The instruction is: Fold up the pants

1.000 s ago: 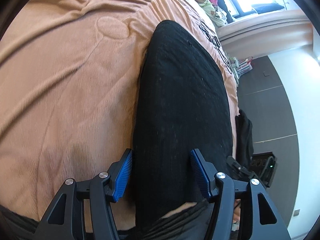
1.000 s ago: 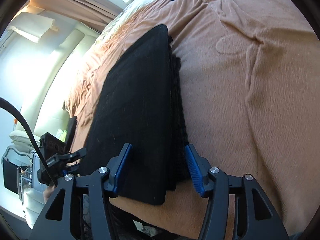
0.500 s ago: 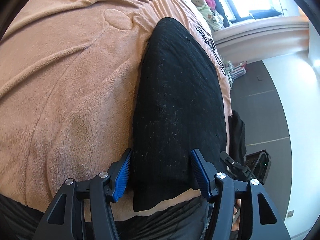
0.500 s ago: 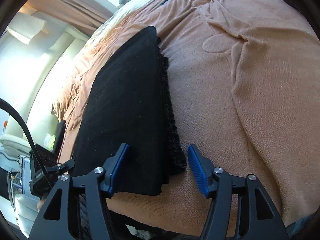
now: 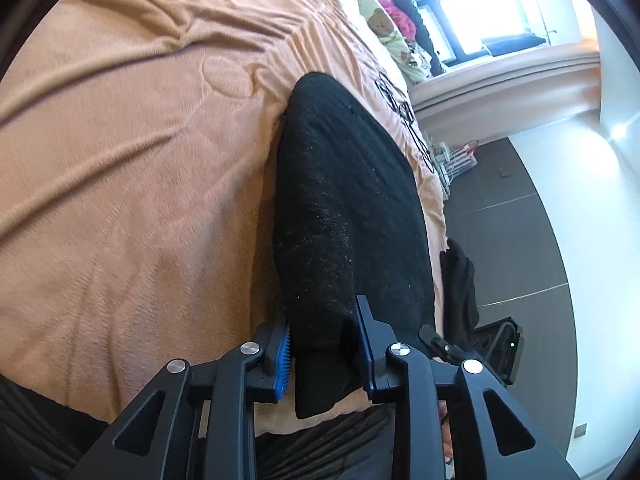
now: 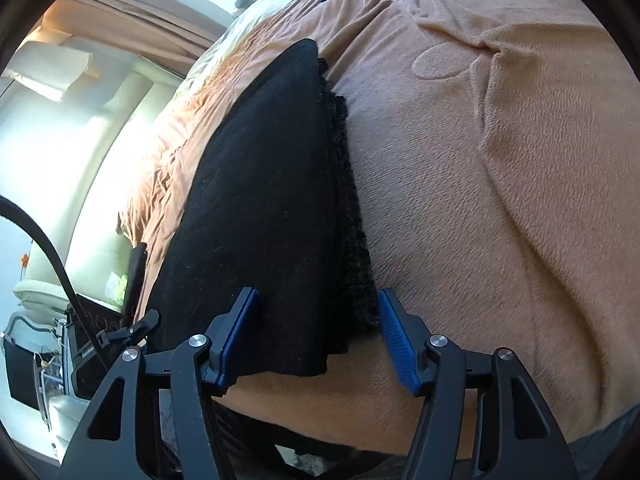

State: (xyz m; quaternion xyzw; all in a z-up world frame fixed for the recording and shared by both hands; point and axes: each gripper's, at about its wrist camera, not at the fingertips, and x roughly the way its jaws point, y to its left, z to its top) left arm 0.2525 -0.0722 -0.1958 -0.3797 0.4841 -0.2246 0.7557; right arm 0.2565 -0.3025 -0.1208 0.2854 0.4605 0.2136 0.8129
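The black pants [image 5: 348, 208] lie folded in a long stack on an orange blanket [image 5: 132, 168]. In the left wrist view, my left gripper [image 5: 322, 340] is shut on the near end of the pants, the cloth bunched between its blue pads. In the right wrist view, the same pants [image 6: 260, 216] show several stacked layers along their right side. My right gripper [image 6: 316, 332] is open and straddles their near end, fingers on either side without pinching the cloth.
The orange blanket [image 6: 500, 160] covers the bed, with wrinkles to the side. Pillows and plush toys [image 5: 384, 24] lie at the far end by a window. Dark floor [image 5: 520, 240] and black gear [image 5: 500, 344] lie beyond the bed edge.
My left gripper has closed from wide open onto the near end of the pants. My right gripper stays open and has pulled back slightly toward the pants' near edge.
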